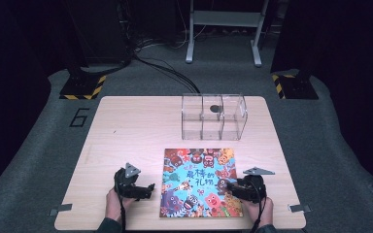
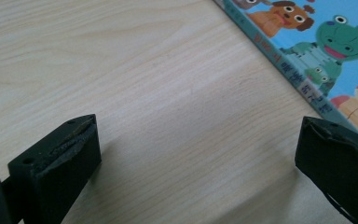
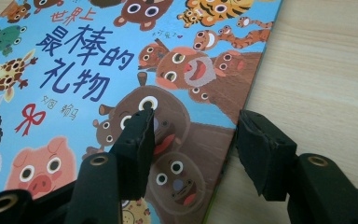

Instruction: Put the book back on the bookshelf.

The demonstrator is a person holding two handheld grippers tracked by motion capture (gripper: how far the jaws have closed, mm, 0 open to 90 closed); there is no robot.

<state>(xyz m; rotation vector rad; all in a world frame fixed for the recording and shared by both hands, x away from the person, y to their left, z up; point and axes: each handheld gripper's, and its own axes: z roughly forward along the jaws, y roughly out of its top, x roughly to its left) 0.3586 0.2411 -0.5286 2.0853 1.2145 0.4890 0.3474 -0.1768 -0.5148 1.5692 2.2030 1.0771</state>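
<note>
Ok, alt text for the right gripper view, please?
The right gripper straddles the right edge of a colourful picture book lying flat on a pale wooden table, one black jaw over the cover, the other beside it, jaws apart.

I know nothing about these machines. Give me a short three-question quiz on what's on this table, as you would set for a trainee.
1. True or false: the colourful picture book with cartoon animals stands upright inside the clear plastic three-compartment box.
2. Which tongs straddle an edge of the book, one jaw over its cover and one over the light wooden table? A) left tongs B) right tongs
3. Fill in: the book lies between the box and the ____ edge of the table.

Key
1. False: it lies flat on the table, apart from the box.
2. B; the left tongs are open over bare wood beside the book.
3. Near (the person's side).
</note>
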